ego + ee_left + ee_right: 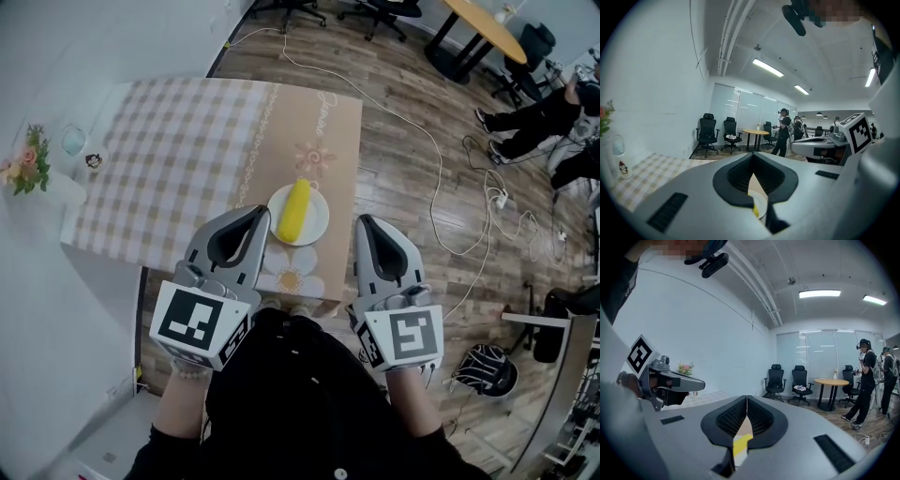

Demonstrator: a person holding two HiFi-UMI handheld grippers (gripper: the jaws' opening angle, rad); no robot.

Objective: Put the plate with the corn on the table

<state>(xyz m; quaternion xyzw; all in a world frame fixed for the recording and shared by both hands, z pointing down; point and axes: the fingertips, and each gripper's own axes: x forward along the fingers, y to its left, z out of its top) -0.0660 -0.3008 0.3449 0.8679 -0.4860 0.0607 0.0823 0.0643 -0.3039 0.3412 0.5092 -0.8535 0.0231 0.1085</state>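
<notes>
A white plate (320,228) with a yellow corn cob (295,209) on it rests on the checked tablecloth (169,159), near the table's front right corner. My left gripper (261,214) hovers just left of the plate, jaws shut and empty. My right gripper (364,221) hangs to the plate's right, past the table edge, also shut and empty. In the left gripper view the closed jaws (753,159) hide most of the plate; a sliver of corn (755,211) shows below them. The right gripper view shows its jaws (747,399) together, with the corn (740,445) beneath.
A flower vase (28,161), a glass (73,141) and a small cup (94,160) stand at the table's far left. A white cable (439,178) runs over the wooden floor at right, where people (534,112) sit. A bag (487,369) lies near my right.
</notes>
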